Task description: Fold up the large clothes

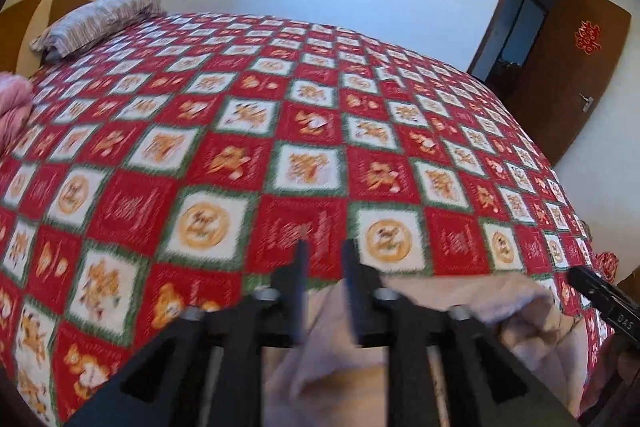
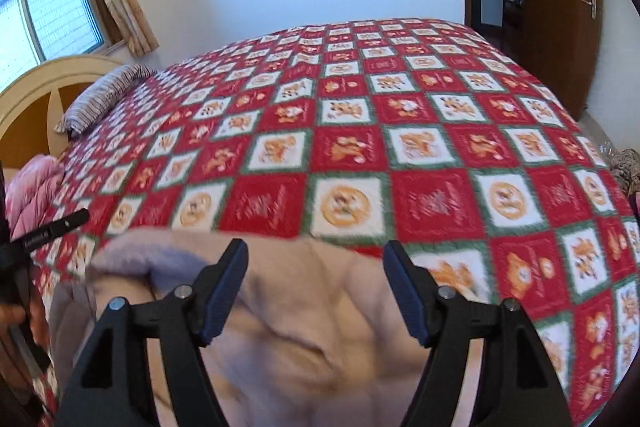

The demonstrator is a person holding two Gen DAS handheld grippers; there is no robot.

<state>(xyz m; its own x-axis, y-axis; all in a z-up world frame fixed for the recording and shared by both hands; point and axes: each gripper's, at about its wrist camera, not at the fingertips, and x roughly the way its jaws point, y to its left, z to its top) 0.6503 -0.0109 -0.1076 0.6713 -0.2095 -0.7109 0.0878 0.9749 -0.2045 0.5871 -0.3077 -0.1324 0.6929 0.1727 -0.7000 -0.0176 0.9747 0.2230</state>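
Our left gripper [image 1: 325,259] stands narrowly parted, our right gripper [image 2: 316,263] wide; the beige garment [image 2: 312,327] lies below both on the bed [image 2: 400,131], ungripped.

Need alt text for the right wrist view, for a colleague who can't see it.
The right gripper hangs open above a beige garment lying at the near edge of a bed with a red, white and green checked bedspread; nothing is between its fingers. The left gripper's tip shows at left.

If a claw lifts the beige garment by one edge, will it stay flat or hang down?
The beige garment would probably droop: it already lies in soft folds. Its padded look suggests some weight. On the patterned bedspread it would likely drag, not slide.
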